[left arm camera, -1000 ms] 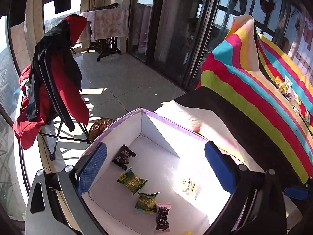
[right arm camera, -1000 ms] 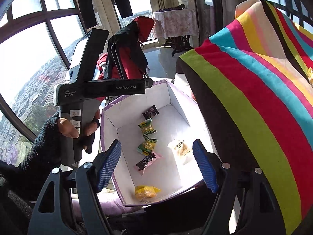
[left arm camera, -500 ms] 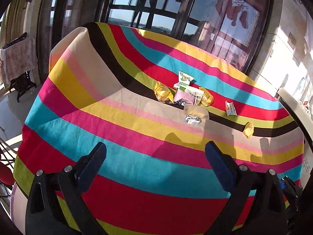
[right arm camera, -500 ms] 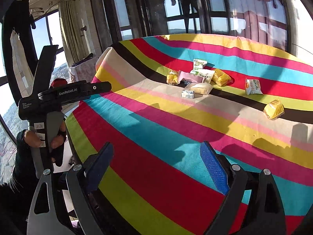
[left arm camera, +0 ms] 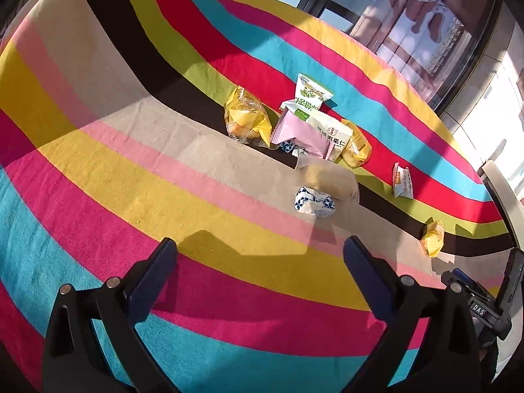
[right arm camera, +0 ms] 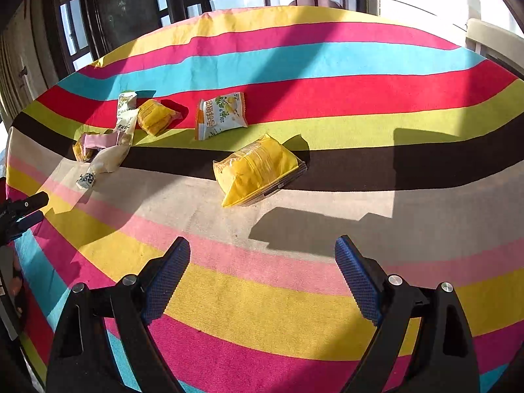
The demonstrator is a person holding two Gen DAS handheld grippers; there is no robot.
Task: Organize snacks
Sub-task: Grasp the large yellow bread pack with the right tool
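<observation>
1. Our left gripper [left arm camera: 258, 255] and right gripper [right arm camera: 262, 252] hover with fingers wide, empty, above the striped surface [right arm camera: 294, 294].
2. A yellow snack packet [right arm camera: 258, 170] lies just beyond our right fingers.
3. Farther off, the snack pile [left arm camera: 308, 127] sits clustered.

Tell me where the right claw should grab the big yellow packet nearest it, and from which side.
Grip the yellow packet across its narrow width at mid-body, coming down from above. It lies flat and alone on the striped cloth, long axis running diagonally, so the right claw, open and empty, would likely need rolling to span the short sides. The pillowy middle should give; avoid the thin crimped ends.
</observation>
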